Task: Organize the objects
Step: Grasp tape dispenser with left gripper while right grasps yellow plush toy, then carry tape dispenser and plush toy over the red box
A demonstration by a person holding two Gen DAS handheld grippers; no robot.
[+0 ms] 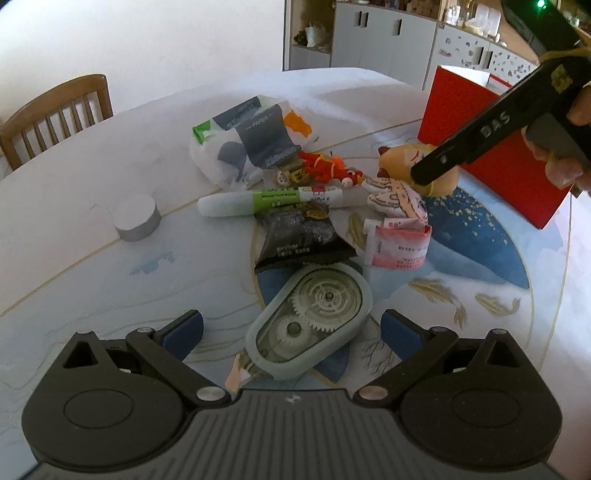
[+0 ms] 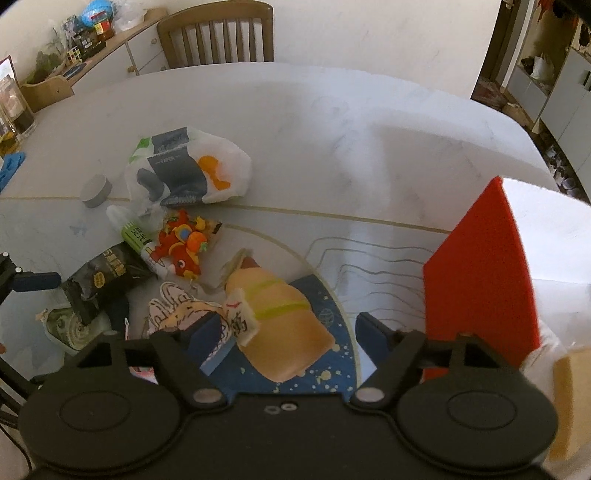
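Observation:
My left gripper [image 1: 291, 328] is open, its blue pads on either side of a grey correction-tape dispenser [image 1: 314, 325] lying on the table. My right gripper [image 2: 290, 332] is open around a tan plush toy with yellow-green bands [image 2: 284, 325], which also shows in the left wrist view [image 1: 406, 157]. Between them lie a black snack packet [image 1: 299, 236], a white-and-green tube [image 1: 258, 201], a red toy figure [image 2: 181, 243], a drawn-on cloth piece [image 1: 395, 199] and a pink sachet [image 1: 399, 247]. A red box [image 2: 480, 280] stands at the right.
A white plastic bag with grey paper packs [image 2: 184, 170] lies further back. A small grey round tin [image 1: 136, 218] sits to the left. A wooden chair [image 2: 218, 33] stands at the table's far edge. Cabinets [image 1: 380, 33] line the wall.

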